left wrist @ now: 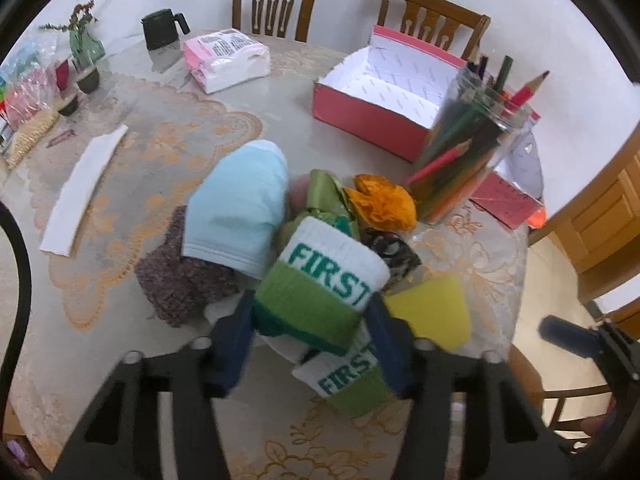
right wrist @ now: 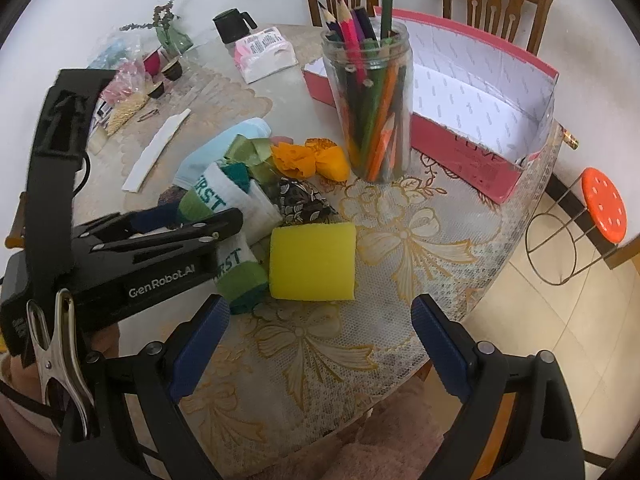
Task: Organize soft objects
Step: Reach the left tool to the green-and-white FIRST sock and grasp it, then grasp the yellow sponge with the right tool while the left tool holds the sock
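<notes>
A pile of soft things lies mid-table: a light blue sock (left wrist: 240, 204), a purple knit piece (left wrist: 180, 280), green ribbon (left wrist: 324, 192), orange fabric (left wrist: 382, 200), a dark patterned cloth (left wrist: 394, 252) and a yellow sponge (left wrist: 432, 316). My left gripper (left wrist: 316, 320) is shut on a green-and-white "FIRST" sock (left wrist: 328, 284); a second such sock (left wrist: 352, 380) lies beneath. The left gripper also shows in the right wrist view (right wrist: 192, 220). My right gripper (right wrist: 320, 344) is open and empty, near the table's front edge, just short of the sponge (right wrist: 312, 264).
An open pink box (right wrist: 480, 152) stands at the back right, a jar of coloured pencils (right wrist: 372, 108) before it. A tissue pack (left wrist: 224, 60), black mug (left wrist: 162, 28), vase (left wrist: 84, 44), small cups and a white strip (left wrist: 84, 192) lie left. Chairs stand behind; an orange stool (right wrist: 604, 208) is right.
</notes>
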### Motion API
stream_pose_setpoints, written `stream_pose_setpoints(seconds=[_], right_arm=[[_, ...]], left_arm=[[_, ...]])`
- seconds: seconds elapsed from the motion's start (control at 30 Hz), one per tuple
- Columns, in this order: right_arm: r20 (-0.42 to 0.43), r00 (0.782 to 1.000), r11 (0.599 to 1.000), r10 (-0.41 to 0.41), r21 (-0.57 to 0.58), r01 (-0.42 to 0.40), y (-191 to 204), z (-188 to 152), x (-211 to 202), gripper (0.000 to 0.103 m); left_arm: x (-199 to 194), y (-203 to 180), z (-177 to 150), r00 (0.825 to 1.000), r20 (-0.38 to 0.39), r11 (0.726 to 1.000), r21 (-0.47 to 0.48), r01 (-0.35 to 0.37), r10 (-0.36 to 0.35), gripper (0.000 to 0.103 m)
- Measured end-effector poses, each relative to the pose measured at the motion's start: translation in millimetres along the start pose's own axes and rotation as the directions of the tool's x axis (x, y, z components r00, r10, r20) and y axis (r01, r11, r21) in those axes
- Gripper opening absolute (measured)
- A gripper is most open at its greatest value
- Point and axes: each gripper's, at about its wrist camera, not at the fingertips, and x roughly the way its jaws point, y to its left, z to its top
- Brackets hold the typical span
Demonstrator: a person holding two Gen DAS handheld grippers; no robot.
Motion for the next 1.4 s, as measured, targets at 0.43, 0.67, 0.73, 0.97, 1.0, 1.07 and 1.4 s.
stream_pose_setpoints(seconds=[0.43,0.67,0.73,0.97,1.0,1.07,1.4], right_arm=[[-0.017,1.000,1.000,0.008,-0.016,-0.008,-1,9,18,0.095],[-0.026,0.999,0.998,-0.018,-0.057,0.017,7,17,38,0.089],[-0.028,0.999,0.997,-0.034,-0.072,0.032,10,19,44,0.087],[-0.047,0.997,0.992,-0.067,-0.114,0.061,19,23,66,0.087],[-0.046,0.997,0.991,-0.070,-0.119,0.064,20,23,67,0.087],[-0.043,0.996,0.989,-0.077,-0.126,0.071,20,24,70,0.084],[-0.040,0.997,0.989,-0.066,-0.132,0.060,21,22,74,0.064]], left_arm=[[-38,30,-10,0.997,0.073,0.992,-0.126,0.025,-0.015,0.040],[-47,40,-15,0.996,0.081,0.989,-0.147,-0.009,0.021,0.040],[-47,43,-18,0.997,0.078,0.986,-0.164,-0.005,0.018,0.040],[-44,48,-25,0.998,0.065,0.982,-0.190,-0.006,0.019,0.040],[-44,48,-26,0.998,0.065,0.982,-0.191,-0.006,0.019,0.040],[-44,49,-27,0.998,0.064,0.981,-0.193,-0.007,0.020,0.040],[-46,48,-28,0.997,0.069,0.981,-0.195,-0.002,0.016,0.040]])
